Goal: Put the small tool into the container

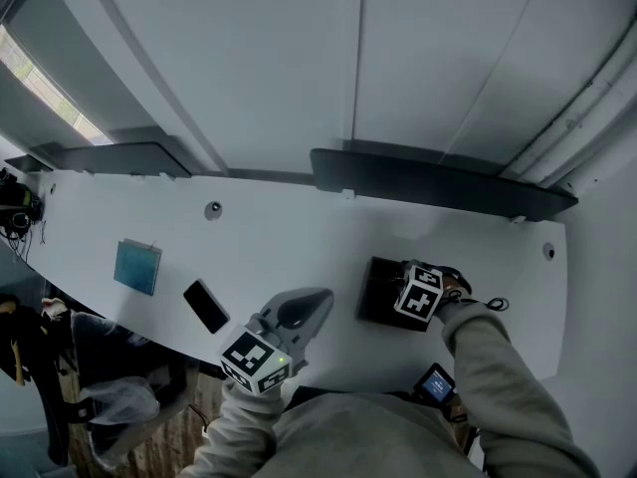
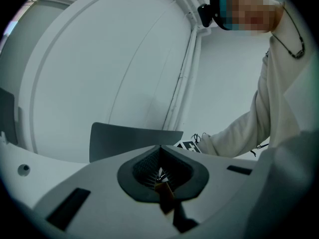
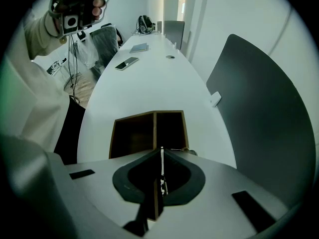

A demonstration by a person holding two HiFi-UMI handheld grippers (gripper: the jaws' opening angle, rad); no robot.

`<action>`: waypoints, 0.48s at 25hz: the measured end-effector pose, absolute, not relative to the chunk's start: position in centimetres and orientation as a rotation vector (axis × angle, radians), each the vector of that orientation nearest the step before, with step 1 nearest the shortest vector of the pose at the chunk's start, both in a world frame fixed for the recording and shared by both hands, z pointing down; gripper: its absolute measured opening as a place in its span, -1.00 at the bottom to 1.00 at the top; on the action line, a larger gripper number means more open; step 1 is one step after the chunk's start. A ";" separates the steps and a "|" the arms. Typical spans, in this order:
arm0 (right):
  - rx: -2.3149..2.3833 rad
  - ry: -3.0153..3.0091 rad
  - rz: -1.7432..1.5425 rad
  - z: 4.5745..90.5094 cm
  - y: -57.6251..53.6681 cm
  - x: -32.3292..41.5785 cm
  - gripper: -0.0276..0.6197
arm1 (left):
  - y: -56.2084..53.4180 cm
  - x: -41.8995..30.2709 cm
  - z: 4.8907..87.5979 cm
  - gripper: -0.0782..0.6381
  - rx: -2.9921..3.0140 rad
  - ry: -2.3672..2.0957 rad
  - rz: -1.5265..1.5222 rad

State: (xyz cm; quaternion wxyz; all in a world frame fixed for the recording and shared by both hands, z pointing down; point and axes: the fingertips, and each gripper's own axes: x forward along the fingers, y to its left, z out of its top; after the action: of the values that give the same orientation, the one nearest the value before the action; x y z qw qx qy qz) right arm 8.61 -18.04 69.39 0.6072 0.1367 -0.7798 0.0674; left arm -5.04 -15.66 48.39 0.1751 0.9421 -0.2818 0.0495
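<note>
A dark-brown, open-topped wooden box with two compartments (image 3: 149, 115) stands near the desk's front edge. A thin pale tool (image 3: 161, 158) is clamped upright by its near wall.

Dim cool light, fisheye edges w/ dark vignette

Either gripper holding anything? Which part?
Right gripper pinches what looks like the small tool, a thin pale sliver; gripped part cannot be told. Left gripper shut, nothing seen.

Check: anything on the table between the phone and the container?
Nothing: bare table between the phone and the container, shown plainly in the right gripper view.
</note>
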 end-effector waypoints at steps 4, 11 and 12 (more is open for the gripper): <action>0.342 -1.812 0.168 69.2 -17.9 8.7 -0.83 | -15.2 -4.4 48.4 -0.78 2.675 -0.776 0.146; 0.436 -1.848 0.158 67.4 -18.0 9.5 -0.83 | -14.8 -3.5 48.8 -0.78 2.683 -0.736 0.161; 0.454 -1.866 0.170 67.0 -18.1 9.5 -0.83 | -14.8 -3.3 48.7 -0.78 2.687 -0.730 0.160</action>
State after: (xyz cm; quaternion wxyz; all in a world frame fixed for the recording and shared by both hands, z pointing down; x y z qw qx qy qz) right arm 9.50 -18.05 66.95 0.5704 0.1935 -0.7949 0.0724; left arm -3.29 -14.81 48.68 0.1752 0.9486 -0.2575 0.0564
